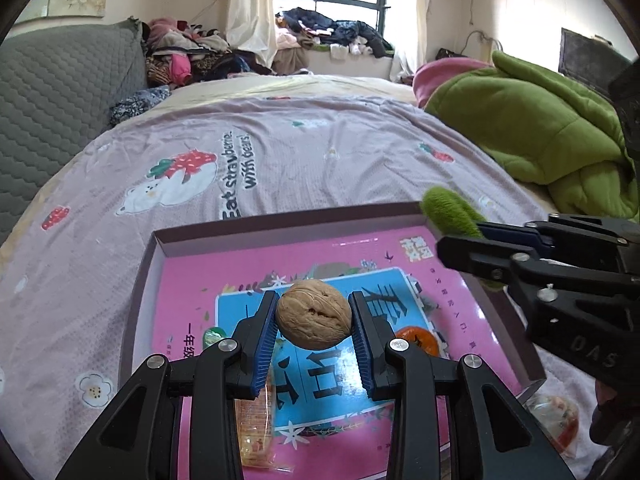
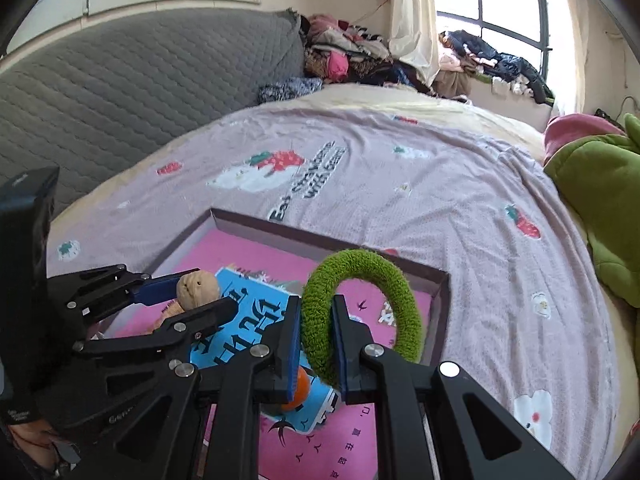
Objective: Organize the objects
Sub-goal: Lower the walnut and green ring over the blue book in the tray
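Walnut (image 1: 314, 315) sits pinched btwn the blue pads (image 1: 265, 350) of my left gripper (image 1: 314, 334), held up over the shallow box lid (image 1: 158, 240) w/ the pink-and-blue printed book (image 1: 224, 276) lying in it, on the strawberry-print bedsheet (image 1: 280, 152). My right gripper (image 2: 316, 344) is clenched tight on the fuzzy green ring (image 2: 360, 268), pinching one side of the loop so the rest arcs out over the far right corner of the box. Both hover above the box, nothing set down yet I reckon. Main risk w/ the walnut: round, hard shell, pads touch it only at two small spots, so a tilt or a quick jerk could squirt it out; if it drops from here it'll prob bounce or roll on the slick book cover, maybe over the low rim onto the sheet. An orange fruit (image 2: 300, 390) is right under my right fingers and some wrapped snacks (image 1: 256, 432) lie under the left, so coming down blind could squash or shove those. Ring is floppy and held off-centre, so on release it may hang on the rim, half in, half out. The two grippers are near each other too, so crossing paths could knock the nut loose. I'd go low and slow before letting go, one hand at a time.
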### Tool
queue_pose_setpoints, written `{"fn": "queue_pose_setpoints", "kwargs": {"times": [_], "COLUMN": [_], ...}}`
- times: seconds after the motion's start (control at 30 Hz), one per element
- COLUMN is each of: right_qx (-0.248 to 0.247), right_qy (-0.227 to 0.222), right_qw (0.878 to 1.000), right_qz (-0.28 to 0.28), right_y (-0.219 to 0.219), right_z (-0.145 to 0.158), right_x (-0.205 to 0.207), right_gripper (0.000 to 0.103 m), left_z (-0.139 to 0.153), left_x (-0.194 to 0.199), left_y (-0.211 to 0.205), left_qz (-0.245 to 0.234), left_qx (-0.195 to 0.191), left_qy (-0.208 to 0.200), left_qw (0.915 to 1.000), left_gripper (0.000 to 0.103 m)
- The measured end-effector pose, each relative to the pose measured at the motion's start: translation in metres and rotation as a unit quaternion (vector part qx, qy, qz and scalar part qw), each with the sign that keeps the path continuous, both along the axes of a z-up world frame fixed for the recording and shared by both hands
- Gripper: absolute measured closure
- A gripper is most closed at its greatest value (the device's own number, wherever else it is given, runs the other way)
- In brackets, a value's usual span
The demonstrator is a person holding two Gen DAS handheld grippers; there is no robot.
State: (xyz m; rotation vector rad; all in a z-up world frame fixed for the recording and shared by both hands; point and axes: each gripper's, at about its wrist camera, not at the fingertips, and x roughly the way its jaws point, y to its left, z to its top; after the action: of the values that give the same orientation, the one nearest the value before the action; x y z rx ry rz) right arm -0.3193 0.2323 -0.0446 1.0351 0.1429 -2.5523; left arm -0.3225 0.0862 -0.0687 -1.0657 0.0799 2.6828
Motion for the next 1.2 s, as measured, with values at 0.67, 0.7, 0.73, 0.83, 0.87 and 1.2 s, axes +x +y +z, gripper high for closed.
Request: {"fn": "queue_pose_setpoints", "kwargs": {"times": [0.67,0.7,0.73,0.83,0.87,1.2], "right_qx": [0.051,0.054,0.057,0.064,0.065,0.073], "right_qy": [-0.075,-0.079,-0.083,-0.091,-0.093,-0.106], "right_qw": [0.996,0.995,0.995,0.994,0.994,0.992], "right_qz": [0.002,0.003,0.002,0.003,0.003,0.004], "right_y": [-0.003,-0.004,-0.004,-0.005,-0.005,-0.007], "right_z": [-0.044,-0.047,-0.049,-0.054,-0.055,-0.060], "right_x": [-0.020,-0.021,-0.022,-0.024,-0.024,-0.026], "right_gripper": [0.088,0.088,0.088,0.088,0.088,0.088], "left_z": [-0.026,-0.028,-0.029,-0.032,-0.033,-0.043], "left_x": [-0.007,-0.008,-0.009,-0.010,-0.011,-0.014], "left_y": [0.007,0.008,0.007,0.009,0.009,0.011], "left_qz": [-0.013,-0.015,-0.016,-0.019,-0.020,-0.021], "left_qx": [-0.009,-0.007,-0.006,-0.009,-0.009,-0.014], "left_qy": [-0.051,-0.055,-0.059,-0.066,-0.068,-0.092], "left_qw": [0.9986,0.9983,0.9981,0.9976,0.9975,0.9955], "left_gripper": [0.067,0.067,0.067,0.067,0.067,0.067]}}
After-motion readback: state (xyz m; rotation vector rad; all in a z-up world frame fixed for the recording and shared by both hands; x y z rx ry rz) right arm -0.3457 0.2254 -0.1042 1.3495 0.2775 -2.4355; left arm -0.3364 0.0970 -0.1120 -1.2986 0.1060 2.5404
